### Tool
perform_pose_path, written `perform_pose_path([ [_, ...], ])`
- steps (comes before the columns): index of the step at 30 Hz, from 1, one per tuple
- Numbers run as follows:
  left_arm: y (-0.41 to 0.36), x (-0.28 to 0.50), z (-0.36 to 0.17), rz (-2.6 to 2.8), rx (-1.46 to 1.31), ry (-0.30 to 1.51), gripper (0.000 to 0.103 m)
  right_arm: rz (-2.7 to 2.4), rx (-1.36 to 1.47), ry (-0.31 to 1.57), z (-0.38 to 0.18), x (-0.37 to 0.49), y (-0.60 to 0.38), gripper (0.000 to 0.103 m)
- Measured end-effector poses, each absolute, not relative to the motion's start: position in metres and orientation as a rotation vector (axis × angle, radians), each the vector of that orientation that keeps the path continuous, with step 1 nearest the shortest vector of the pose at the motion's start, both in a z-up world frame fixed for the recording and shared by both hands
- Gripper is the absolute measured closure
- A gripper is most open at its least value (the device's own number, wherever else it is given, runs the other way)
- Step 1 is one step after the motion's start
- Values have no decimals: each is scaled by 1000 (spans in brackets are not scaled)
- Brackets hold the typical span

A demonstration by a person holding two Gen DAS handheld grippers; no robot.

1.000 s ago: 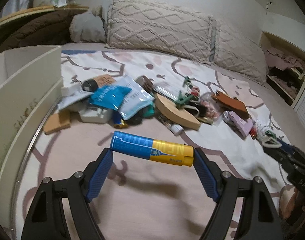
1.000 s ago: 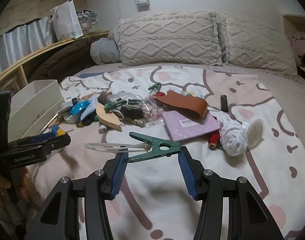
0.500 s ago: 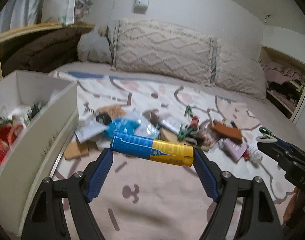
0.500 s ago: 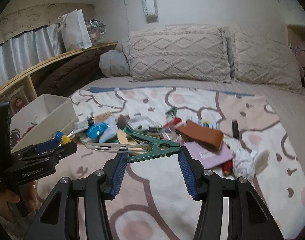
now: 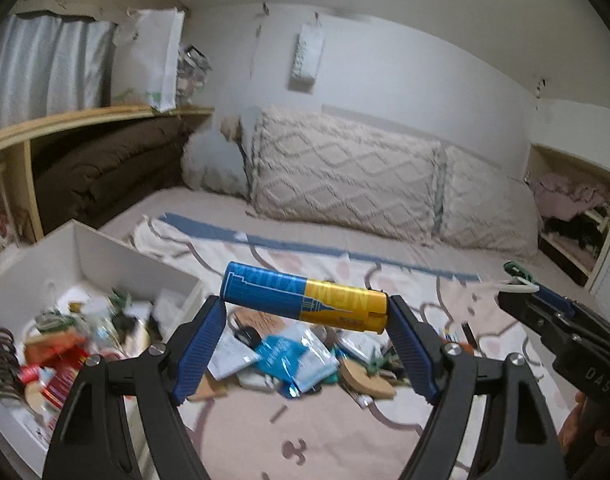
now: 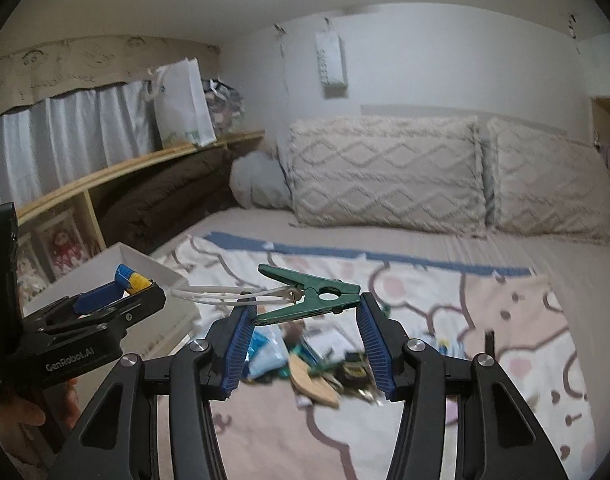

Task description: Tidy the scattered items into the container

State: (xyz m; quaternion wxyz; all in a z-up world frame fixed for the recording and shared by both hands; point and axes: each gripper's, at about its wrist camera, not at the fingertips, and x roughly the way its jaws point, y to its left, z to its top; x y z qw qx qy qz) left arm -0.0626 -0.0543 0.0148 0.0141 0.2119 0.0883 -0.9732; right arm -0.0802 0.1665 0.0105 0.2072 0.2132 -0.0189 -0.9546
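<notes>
The jumble inside the white container [image 5: 105, 248] is motion-blurred, and the frame's left edge cuts it off.

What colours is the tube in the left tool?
Blue and yellow tube, clearest in the left wrist view.

We note two patterned pillows [image 5: 341, 168] against the wall, a white paper bag [image 6: 183, 104] on the wooden shelf [image 6: 137, 162], and a folded brown quilt [image 5: 105, 172] beneath.

Dim, even indoor light; motion blur throughout, fisheye bending and dark corners.
</notes>
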Motion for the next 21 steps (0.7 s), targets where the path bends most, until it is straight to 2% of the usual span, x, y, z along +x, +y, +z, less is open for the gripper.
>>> perform_pose_path([
  [5,-71,-58,33,-3028,570,302,22,-2624,565,-100,23,-85,147,50],
  [21,-120,-51,50,-2911,369,279,22,-2571,551,-41,25,-104,82,50],
])
